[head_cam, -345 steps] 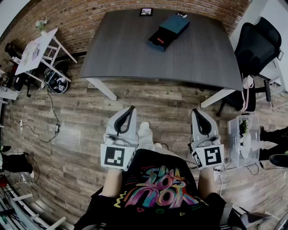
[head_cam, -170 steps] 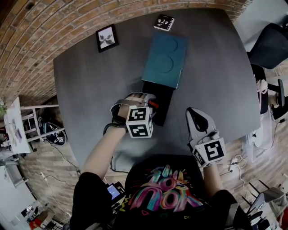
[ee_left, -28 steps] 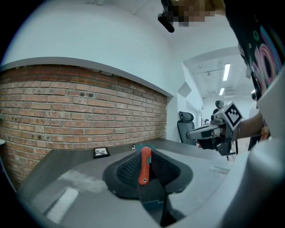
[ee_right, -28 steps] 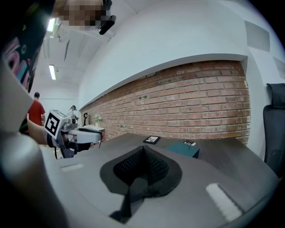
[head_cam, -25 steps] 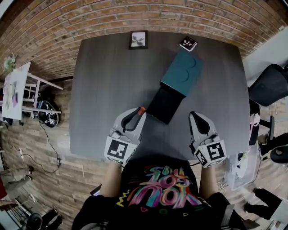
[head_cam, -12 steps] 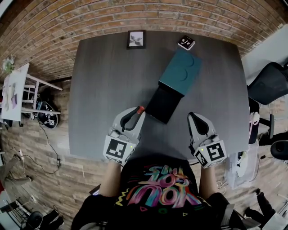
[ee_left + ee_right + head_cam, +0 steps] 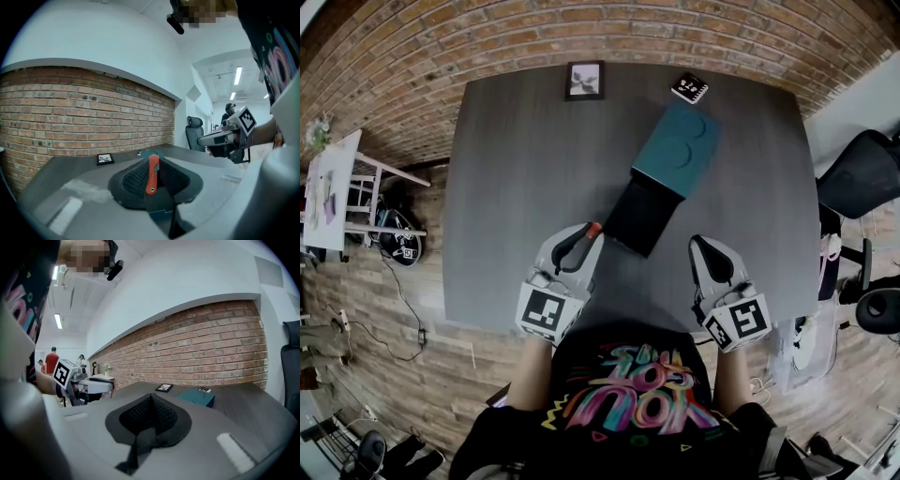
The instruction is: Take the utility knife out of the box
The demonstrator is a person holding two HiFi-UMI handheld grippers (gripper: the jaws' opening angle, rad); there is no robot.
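Over the near edge of the desk (image 7: 525,187), just left of the open box (image 7: 670,159), the left hand-held gripper (image 7: 580,240) pinches the orange utility knife (image 7: 151,171) by its handle. Looks light, stiff, probably slick, so mid-handle seems the safest hold. Meanwhile the right hand-held gripper (image 7: 150,401) sits closed, empty.

Orange utility knife (image 7: 151,173) outside open teal box (image 7: 664,178)

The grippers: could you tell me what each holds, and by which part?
The left gripper clamps the orange utility knife by its body, one end past the tips; the right gripper holds nothing.
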